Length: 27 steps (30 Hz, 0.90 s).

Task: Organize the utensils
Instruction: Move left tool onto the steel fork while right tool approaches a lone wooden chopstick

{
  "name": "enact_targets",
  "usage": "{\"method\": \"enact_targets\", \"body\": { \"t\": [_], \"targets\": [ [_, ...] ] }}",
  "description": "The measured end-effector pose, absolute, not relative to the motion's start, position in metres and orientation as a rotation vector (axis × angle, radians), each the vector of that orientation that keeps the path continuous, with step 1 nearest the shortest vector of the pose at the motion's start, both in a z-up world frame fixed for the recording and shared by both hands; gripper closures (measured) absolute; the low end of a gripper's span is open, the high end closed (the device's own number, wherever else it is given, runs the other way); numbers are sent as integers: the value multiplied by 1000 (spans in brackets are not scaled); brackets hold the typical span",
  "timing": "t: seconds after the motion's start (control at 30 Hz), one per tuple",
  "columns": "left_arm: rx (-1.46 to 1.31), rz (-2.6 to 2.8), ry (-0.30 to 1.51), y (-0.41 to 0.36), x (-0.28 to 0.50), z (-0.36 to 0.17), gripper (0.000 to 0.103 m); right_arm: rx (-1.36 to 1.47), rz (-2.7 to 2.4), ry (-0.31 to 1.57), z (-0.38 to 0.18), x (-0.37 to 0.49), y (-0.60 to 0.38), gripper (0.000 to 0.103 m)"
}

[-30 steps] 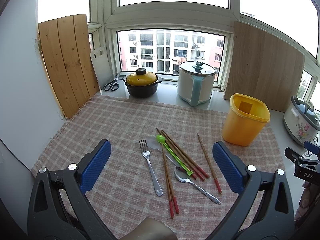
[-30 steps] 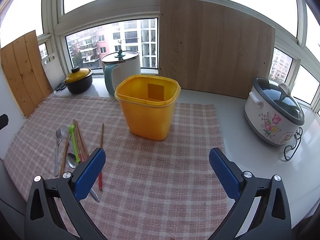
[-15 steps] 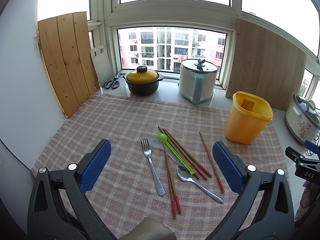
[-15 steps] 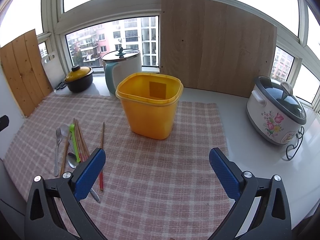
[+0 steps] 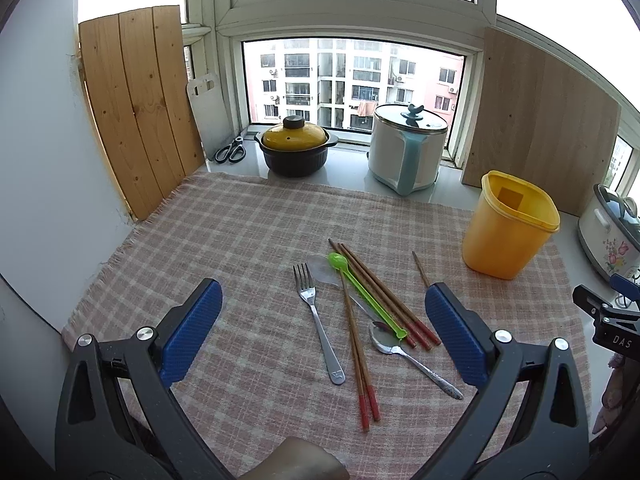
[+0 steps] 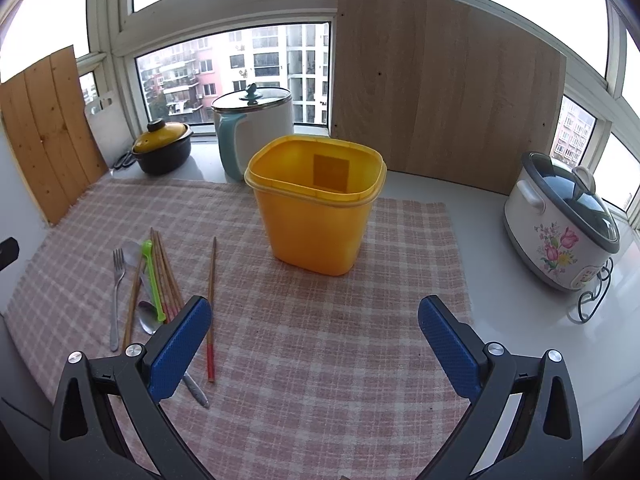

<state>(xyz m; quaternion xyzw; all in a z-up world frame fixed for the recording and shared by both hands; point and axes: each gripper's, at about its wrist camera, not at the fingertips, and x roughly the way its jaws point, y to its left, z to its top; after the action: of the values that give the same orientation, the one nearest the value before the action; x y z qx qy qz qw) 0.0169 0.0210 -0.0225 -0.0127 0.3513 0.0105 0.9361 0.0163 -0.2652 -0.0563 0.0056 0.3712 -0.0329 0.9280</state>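
Observation:
Utensils lie loose on the checked cloth (image 5: 248, 232): a steel fork (image 5: 318, 322), a green plastic spoon (image 5: 366, 296), a steel spoon (image 5: 412, 356), a clear spoon (image 5: 324, 272) and several red-tipped wooden chopsticks (image 5: 356, 344). One chopstick (image 6: 211, 304) lies apart to the right. An empty yellow bin (image 6: 316, 204) stands upright on the cloth, also in the left wrist view (image 5: 508, 226). My left gripper (image 5: 324, 340) is open and empty above the utensil pile. My right gripper (image 6: 316, 346) is open and empty, in front of the bin.
At the back by the window stand a yellow-lidded black pot (image 5: 295, 152), a white kettle-like cooker (image 5: 406, 148), scissors (image 5: 231, 151) and leaning wooden boards (image 5: 140, 108). A flowered rice cooker (image 6: 560, 220) with its cord sits on the white counter at right.
Both grippers have drifted slightly; the bin looms a little nearer in the right wrist view and the utensils sit a little lower and rightward in the left wrist view. Nothing was grasped.

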Motion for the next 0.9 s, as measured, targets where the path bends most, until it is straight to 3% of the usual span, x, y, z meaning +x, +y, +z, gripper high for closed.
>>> {"method": "enact_targets", "body": {
  "t": [0.4,0.57,0.9],
  "targets": [
    [-44,18,780,43,21,-49,0,-69,-5,700,-62,27,-246,0],
    [-70,-6,828,50,27,-67,7,-114,48,728,-68,39,-234,1],
    [-179,-74,960,67,50,-106,44,-150,152,853,-94,68,-213,1]
  ]
}}
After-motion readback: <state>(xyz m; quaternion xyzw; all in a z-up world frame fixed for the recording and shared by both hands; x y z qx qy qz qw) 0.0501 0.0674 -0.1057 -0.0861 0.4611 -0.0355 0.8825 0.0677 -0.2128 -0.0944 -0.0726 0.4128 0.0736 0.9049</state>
